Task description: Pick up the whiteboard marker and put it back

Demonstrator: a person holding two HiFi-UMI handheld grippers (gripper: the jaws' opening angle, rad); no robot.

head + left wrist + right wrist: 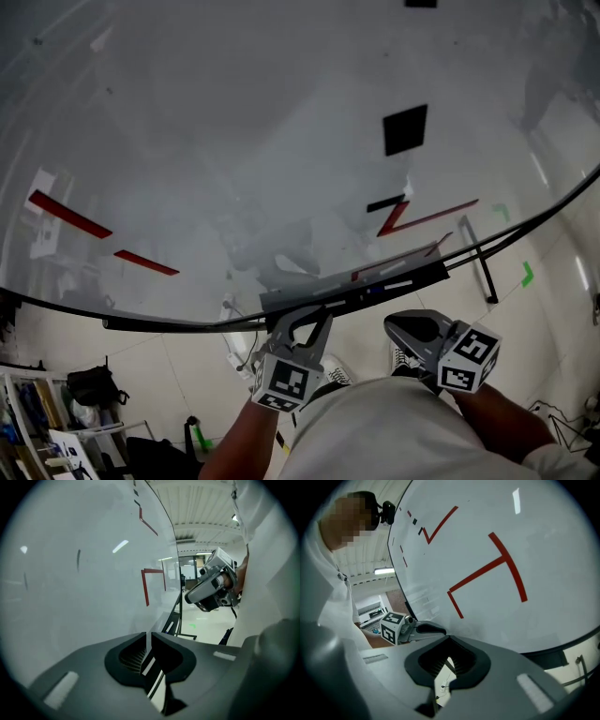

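Left gripper point(317, 321) and right gripper point(394, 326) sit bottom centre, both pinched closed on nothing. The whiteboard marker point(397, 283) seems to lie on the whiteboard point(234, 141) tray point(309, 302) just above them.

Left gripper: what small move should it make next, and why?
Probably open the left gripper first. Its jaws stand together with nothing between them, and it points at the tray under the whiteboard. What looks like the whiteboard marker lies on that tray, a little to the gripper's right. The right gripper is also shut and empty.
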